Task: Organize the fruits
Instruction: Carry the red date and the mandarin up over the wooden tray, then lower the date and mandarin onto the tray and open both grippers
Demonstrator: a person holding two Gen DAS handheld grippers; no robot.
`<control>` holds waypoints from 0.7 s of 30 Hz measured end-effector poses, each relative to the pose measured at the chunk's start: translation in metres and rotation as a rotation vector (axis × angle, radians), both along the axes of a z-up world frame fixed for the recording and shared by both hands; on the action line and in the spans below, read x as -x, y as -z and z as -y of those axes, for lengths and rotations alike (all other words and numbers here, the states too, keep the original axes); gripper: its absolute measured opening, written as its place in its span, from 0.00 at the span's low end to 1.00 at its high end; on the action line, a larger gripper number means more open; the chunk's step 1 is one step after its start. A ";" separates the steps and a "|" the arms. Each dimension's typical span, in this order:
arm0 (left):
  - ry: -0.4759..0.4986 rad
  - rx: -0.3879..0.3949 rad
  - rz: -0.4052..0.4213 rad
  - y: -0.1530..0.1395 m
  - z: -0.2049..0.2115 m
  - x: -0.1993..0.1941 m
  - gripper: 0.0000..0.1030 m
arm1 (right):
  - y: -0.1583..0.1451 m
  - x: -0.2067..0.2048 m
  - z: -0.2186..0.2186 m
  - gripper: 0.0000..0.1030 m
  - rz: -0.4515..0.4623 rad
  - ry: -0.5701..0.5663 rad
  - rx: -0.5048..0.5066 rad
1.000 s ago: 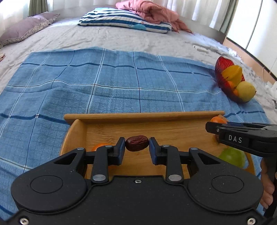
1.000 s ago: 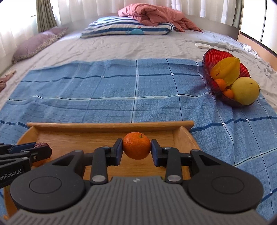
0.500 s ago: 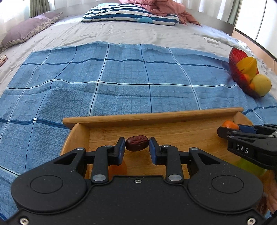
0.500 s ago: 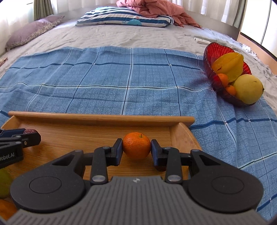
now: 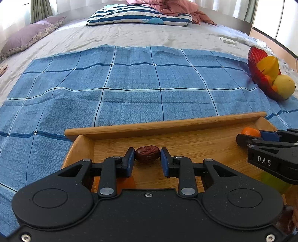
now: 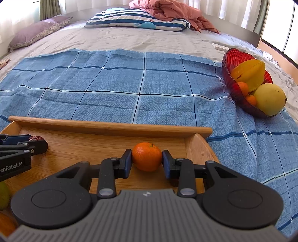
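Grey bedding point(image 5: 130, 37) carries a blue checked cloth point(image 5: 130, 83), and on that cloth sits a wooden tray point(image 6: 104, 128).

Between the blue pads of the left gripper point(image 5: 147, 157), a wrinkled dark red date point(image 5: 147, 154) is pinched end to end, the fingers closed to its length, above the tray floor close to the far wall. Under this gripper's left finger an orange fruit point(image 5: 128, 183) shows on the tray, mostly hidden.

The right gripper point(image 6: 147, 160) has its pads pressed against both sides of a small mandarin point(image 6: 147, 156), held over the right end of the tray just inside the side wall. From the left wrist view this gripper enters at the right with the mandarin at its tip, and a green fruit point(image 5: 273, 183) lies beneath it on the tray.

Further out, a red glass bowl point(image 6: 234, 59) rests on the right edge of the cloth, well apart from the tray, holding a yellow starfruit point(image 6: 249, 74), small oranges point(image 6: 244, 88) and a pale yellow round fruit point(image 6: 270, 98).

At the head of the bed lie a striped pillow point(image 6: 137, 22), a pink blanket point(image 6: 167, 11) and a purple pillow point(image 6: 37, 33).
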State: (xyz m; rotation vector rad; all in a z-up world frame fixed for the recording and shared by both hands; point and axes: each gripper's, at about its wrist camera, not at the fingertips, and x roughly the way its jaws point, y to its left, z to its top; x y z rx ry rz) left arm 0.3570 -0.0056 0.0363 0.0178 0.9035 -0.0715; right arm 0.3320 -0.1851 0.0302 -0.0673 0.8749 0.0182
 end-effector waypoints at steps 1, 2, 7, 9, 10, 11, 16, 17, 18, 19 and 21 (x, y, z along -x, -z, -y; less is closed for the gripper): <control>0.001 -0.003 0.001 0.000 0.000 0.000 0.27 | 0.000 0.000 0.000 0.39 0.000 0.000 -0.001; 0.002 -0.005 0.002 0.000 0.001 0.001 0.28 | 0.000 0.000 0.001 0.39 0.000 -0.002 -0.001; 0.001 -0.006 0.003 0.000 0.001 0.000 0.28 | 0.000 0.000 0.002 0.39 -0.002 -0.003 -0.006; 0.003 -0.010 0.004 0.000 0.001 0.000 0.28 | 0.000 0.000 0.002 0.39 -0.002 -0.003 -0.006; 0.004 -0.011 0.005 0.000 0.001 0.000 0.28 | 0.000 0.000 0.002 0.39 -0.002 -0.003 -0.005; 0.004 -0.012 0.005 0.000 0.001 0.000 0.28 | 0.000 0.000 0.002 0.39 -0.002 -0.003 -0.005; 0.001 -0.010 0.006 0.000 0.001 0.000 0.28 | 0.000 0.000 0.002 0.39 -0.002 -0.001 -0.009; 0.000 -0.010 0.007 0.000 0.001 0.000 0.28 | 0.000 0.000 0.002 0.39 -0.002 -0.001 -0.010; -0.001 -0.011 0.007 0.000 0.001 -0.001 0.28 | 0.000 0.001 0.003 0.39 -0.002 0.000 -0.012; 0.000 -0.013 0.008 0.000 0.002 0.000 0.28 | 0.000 0.001 0.003 0.40 -0.002 0.000 -0.015; 0.002 -0.019 0.009 0.001 0.002 0.000 0.28 | 0.001 0.001 0.004 0.40 -0.004 0.001 -0.014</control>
